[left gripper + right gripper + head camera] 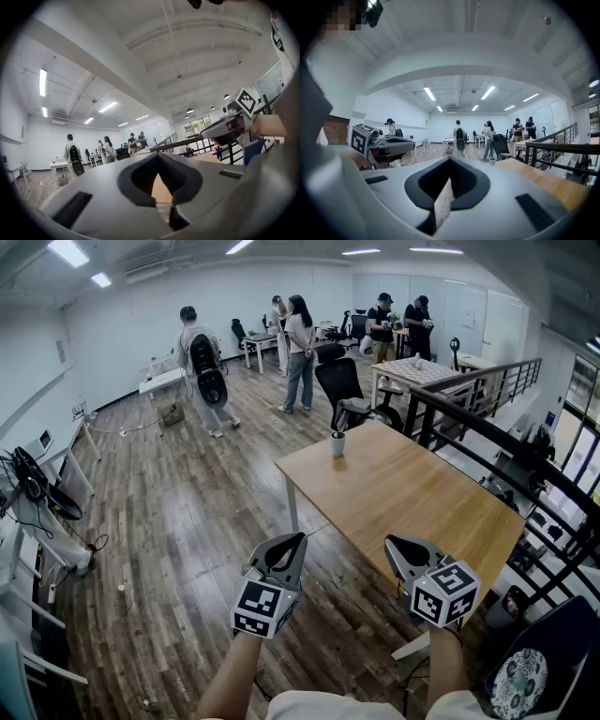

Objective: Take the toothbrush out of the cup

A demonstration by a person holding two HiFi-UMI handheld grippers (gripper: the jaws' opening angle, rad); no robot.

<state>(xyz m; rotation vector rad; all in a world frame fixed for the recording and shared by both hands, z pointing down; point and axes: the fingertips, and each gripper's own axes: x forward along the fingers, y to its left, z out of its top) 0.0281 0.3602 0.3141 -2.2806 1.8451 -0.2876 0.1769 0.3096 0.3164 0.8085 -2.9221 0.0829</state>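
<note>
Fingers on left gripper and right gripper closed, empty.

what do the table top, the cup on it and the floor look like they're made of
Table top: light wood or veneer, matte, with faint grain lines.
Cup: pale and opaque, likely ceramic or plastic; too small to tell which.
Floor: darker wood-look planks with a slight sheen and visible seams, possibly laminate.
</note>
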